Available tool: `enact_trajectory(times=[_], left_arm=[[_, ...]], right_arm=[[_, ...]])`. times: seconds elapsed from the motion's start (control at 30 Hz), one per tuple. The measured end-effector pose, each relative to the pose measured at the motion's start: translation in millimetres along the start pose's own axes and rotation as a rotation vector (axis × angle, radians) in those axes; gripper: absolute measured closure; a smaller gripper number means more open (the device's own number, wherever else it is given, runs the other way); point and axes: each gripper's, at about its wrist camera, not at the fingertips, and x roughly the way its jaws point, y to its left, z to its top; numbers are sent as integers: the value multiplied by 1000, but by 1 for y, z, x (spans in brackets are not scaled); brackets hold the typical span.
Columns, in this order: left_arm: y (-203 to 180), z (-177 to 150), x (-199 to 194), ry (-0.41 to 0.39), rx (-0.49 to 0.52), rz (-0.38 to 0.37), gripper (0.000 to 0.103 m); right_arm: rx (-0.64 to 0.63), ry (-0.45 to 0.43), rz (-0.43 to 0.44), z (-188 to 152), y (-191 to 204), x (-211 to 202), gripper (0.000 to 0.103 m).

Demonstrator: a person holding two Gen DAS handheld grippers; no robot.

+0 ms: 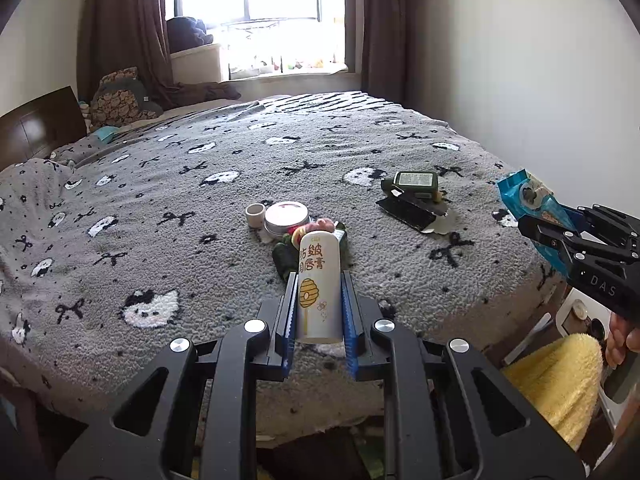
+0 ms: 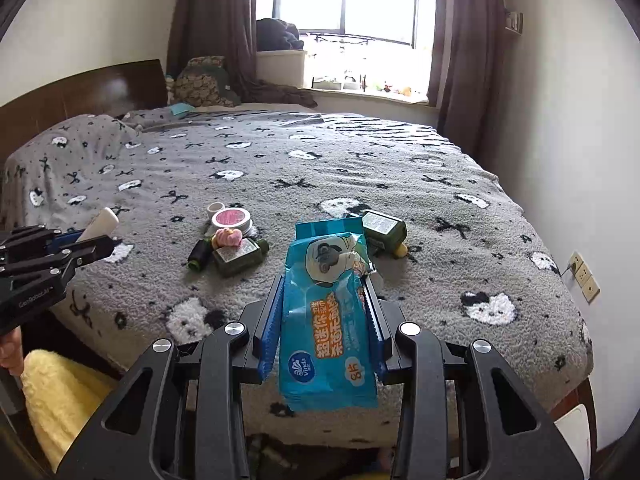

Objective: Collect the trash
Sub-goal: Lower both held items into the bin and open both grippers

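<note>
Left gripper [image 1: 319, 304] jaws clamp a white tube [image 1: 319, 286] pointing forward; right gripper [image 2: 325, 312] jaws clamp a blue wipes pack [image 2: 326, 316] lengthwise, above a grey bed [image 2: 400, 168].

Both tools are built alike: black skeletal linkages with triangular cut-outs, round silver pivot caps, and blue ribbed pads lining the fingers. The left gripper [image 1: 319, 300] shows white lettering reading "GenRobot.AI" on its side in the right wrist view. The right gripper [image 2: 324, 304] carries the letters "DAS", possibly part of a longer word. Bare fingers [image 1: 618, 338] show at the near right edge.
</note>
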Motion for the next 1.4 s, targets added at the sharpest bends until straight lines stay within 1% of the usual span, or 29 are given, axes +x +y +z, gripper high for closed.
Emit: enact_trajectory(times=[0.1, 0.2, 0.37, 0.47, 0.6, 0.8, 1.03, 1.3, 1.4], left_arm=[[-12, -17, -6, 15, 21, -2, 85], [-20, -34, -9, 40, 22, -10, 85], [-27, -63, -11, 87, 10, -34, 85], [-29, -82, -5, 129, 2, -53, 85], [-33, -107, 14, 209, 3, -74, 85], [-35, -145, 48, 341, -7, -91, 85], [-35, -183, 82, 473, -37, -125, 85], [-32, -219, 116, 604, -65, -144, 85], [-34, -232, 128, 660, -72, -170, 85]], right_arm=[[-9, 14, 29, -16, 5, -10, 66], [-17, 39, 53, -33, 11, -17, 66], [-11, 119, 78, -61, 20, -16, 66], [1, 184, 90, -81, 24, -6, 66], [29, 290, 107, -109, 27, 18, 66], [51, 409, 129, -144, 27, 46, 66], [81, 507, 170, -172, 30, 71, 66], [120, 601, 183, -196, 35, 96, 66], [128, 641, 199, -205, 37, 107, 65]])
